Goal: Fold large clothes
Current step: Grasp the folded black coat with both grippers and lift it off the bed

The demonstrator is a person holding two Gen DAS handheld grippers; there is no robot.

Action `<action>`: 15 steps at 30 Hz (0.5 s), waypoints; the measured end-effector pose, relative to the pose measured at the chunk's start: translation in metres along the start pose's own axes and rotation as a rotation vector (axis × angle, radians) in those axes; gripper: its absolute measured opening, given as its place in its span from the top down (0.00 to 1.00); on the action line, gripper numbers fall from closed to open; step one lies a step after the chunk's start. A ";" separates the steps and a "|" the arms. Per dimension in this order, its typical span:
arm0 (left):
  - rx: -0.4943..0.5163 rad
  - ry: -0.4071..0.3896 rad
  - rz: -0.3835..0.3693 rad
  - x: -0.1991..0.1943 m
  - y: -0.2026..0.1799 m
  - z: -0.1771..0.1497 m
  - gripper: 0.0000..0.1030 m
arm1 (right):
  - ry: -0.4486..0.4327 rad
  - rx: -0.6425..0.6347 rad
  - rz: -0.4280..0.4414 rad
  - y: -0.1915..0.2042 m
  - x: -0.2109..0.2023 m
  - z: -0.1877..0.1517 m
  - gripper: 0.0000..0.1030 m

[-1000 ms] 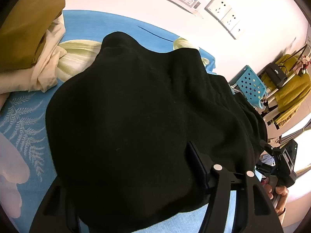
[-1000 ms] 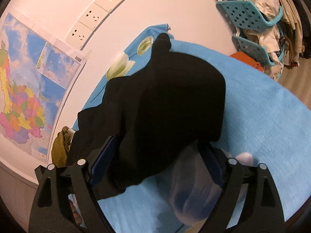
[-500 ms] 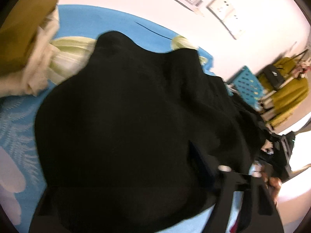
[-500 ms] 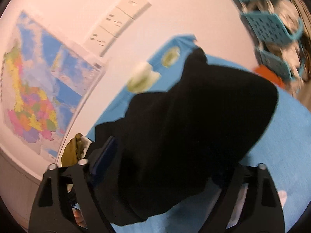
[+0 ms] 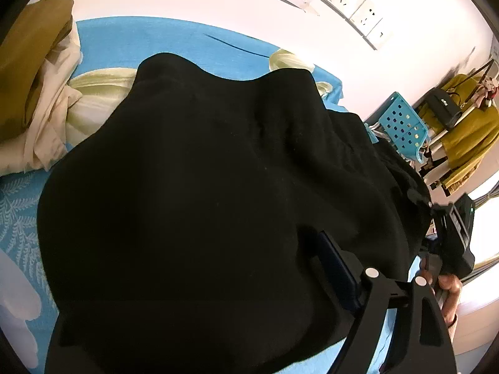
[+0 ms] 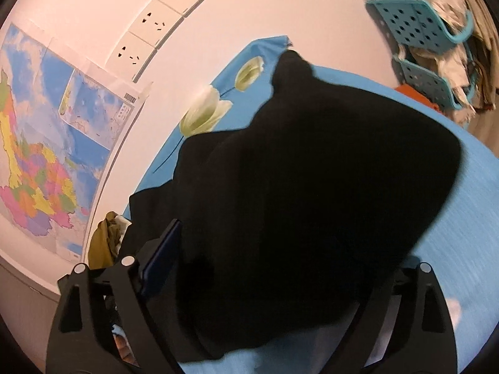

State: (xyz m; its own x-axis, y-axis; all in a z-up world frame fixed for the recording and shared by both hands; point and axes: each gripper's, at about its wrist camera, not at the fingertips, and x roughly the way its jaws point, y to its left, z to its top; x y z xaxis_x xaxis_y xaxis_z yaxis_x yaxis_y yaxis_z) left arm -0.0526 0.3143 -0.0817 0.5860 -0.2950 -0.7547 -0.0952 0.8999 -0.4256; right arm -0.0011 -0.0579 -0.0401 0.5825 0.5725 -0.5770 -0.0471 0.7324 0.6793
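black garment point(image 5: 218, 187) fills centre of both views, heaped on blue sheet point(image 5: 156, 37). left claw point(image 5: 202, 296) & right claw point(image 6: 280, 280) both just widened, spread, cloth between fingers (pad contact unclear).

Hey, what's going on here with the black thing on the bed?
A person with a handheld gripper in each hand is folding a large black garment on a blue flower-print sheet. The left gripper and the right gripper straddle its near edge, jaws wide; both have just been opening. Whether the pads press the cloth is unclear.
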 end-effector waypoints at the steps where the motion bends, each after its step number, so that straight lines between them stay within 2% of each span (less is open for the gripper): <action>1: -0.007 -0.005 0.013 0.000 0.000 0.001 0.26 | -0.003 -0.017 -0.001 0.001 0.002 0.002 0.29; 2: -0.008 -0.008 0.034 0.000 0.000 0.001 0.34 | -0.004 -0.031 -0.009 0.002 0.004 0.003 0.45; 5: -0.041 -0.006 0.053 -0.004 0.004 0.002 0.49 | -0.006 -0.086 0.019 0.007 -0.002 0.004 0.69; 8: -0.037 -0.030 0.054 -0.019 -0.002 0.003 0.61 | -0.029 -0.139 0.098 0.020 -0.021 0.005 0.72; 10: -0.015 -0.070 0.037 -0.034 -0.008 0.003 0.63 | -0.029 -0.164 0.125 0.024 -0.030 0.003 0.72; 13: 0.006 -0.073 0.028 -0.041 -0.007 0.000 0.64 | 0.040 -0.153 0.078 0.017 -0.024 0.000 0.60; 15: 0.004 -0.041 0.033 -0.032 -0.002 -0.001 0.59 | 0.076 -0.136 0.035 0.003 -0.016 -0.003 0.52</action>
State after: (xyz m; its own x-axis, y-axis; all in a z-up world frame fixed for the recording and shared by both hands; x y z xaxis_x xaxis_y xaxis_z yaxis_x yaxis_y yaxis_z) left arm -0.0720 0.3211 -0.0573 0.6153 -0.2515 -0.7471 -0.1119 0.9103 -0.3986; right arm -0.0136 -0.0636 -0.0299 0.5155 0.6211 -0.5903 -0.1783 0.7516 0.6350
